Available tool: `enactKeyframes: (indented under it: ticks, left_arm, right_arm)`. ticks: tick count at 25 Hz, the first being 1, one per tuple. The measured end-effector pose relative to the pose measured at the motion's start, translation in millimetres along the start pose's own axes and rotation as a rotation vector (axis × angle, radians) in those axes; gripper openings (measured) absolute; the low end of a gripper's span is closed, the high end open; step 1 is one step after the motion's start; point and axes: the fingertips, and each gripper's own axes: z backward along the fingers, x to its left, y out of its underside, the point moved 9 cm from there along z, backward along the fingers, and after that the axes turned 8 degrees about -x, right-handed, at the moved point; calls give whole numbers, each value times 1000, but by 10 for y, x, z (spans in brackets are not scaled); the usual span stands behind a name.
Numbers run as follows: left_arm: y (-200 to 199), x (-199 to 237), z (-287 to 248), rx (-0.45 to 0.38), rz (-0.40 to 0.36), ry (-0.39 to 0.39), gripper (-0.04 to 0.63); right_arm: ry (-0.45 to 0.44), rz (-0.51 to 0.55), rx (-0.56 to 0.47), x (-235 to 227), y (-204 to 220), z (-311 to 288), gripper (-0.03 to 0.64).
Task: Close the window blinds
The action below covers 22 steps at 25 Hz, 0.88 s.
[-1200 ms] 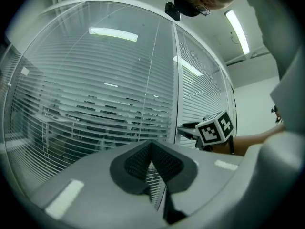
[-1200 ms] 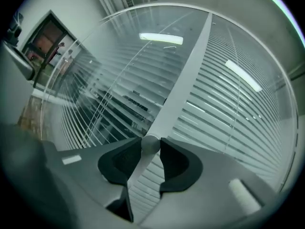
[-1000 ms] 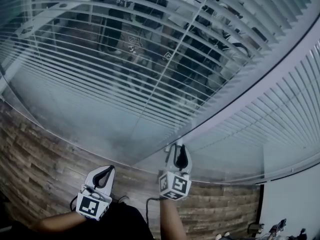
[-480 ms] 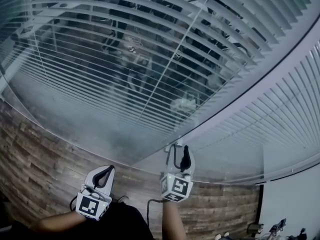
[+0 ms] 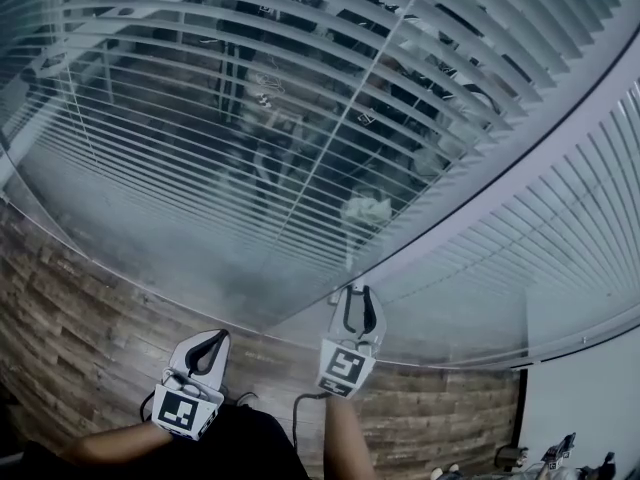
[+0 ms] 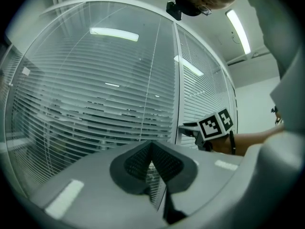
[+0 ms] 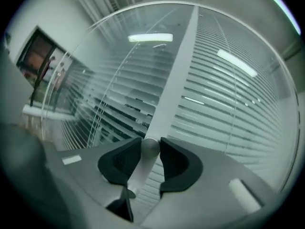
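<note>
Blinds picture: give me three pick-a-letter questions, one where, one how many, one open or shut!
1. Where is the knob? A on a chair; B between the fingers of the right gripper; C on a table.
2. How many grippers in the head view? A one; B two; C three.
3. The fingers of the left gripper are: A wide apart; B holding a cord; C together, empty.
B: it sits between those fingers, which have just been closing on it. B: both show. C: tips meet, nothing between.
</note>
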Motion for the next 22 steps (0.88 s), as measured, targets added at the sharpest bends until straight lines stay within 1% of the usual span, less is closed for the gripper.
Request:
enactKeyframes:
  ticks: [3, 7, 8, 9, 10, 11, 12, 13, 14, 15, 17, 19, 20, 22]
  left_arm:
    - [4, 25, 45, -10, -6, -2, 2]
    - [4, 16, 16, 12, -1, -9, 2]
    - [1, 11, 0, 13, 1, -11, 2]
    - [4, 7, -5, 14, 4, -12, 2]
    - [6, 2, -3, 15, 8, -12, 2]
    - [1, -3, 0, 16, 11, -12, 2]
    - [-9, -9, -1, 16, 12, -11, 2]
    - [-18, -16, -4, 16, 11, -10, 2]
    - [-22, -21, -6, 17, 10, -9, 2]
    - [-23, -23, -7, 17, 10, -8, 2]
    - [-28, -13, -12, 16, 7, -9, 2]
    - [-20, 7, -15, 17, 8, -13, 2]
    - [-3, 13, -10, 17, 10, -13, 2]
    - [26, 8, 7, 23, 17, -11, 2]
  right_arm:
    - [9, -306, -38, -52, 51, 50, 127]
    - [23, -797, -72, -177, 134, 31, 127]
    - [25, -905, -77, -207, 161, 22, 127]
    - [26, -994, -80, -229, 186, 20, 127]
    - [25, -1057, -81, -244, 198, 21, 127]
    - [20, -1087, -82, -255, 189, 22, 127]
    - [12, -1077, -79, -264, 167, 21, 129]
    - [4, -1031, -69, -272, 144, 20, 132]
    - [-4, -956, -56, -274, 121, 21, 133]
    - [-8, -853, -44, -267, 94, 27, 135]
    - [-8, -585, -39, -228, 13, 50, 164]
    - [-14, -322, -34, -157, -63, 53, 170]
    - [-22, -214, -18, -114, -83, 37, 170]
    - [-32, -44, 22, -39, -91, -3, 167]
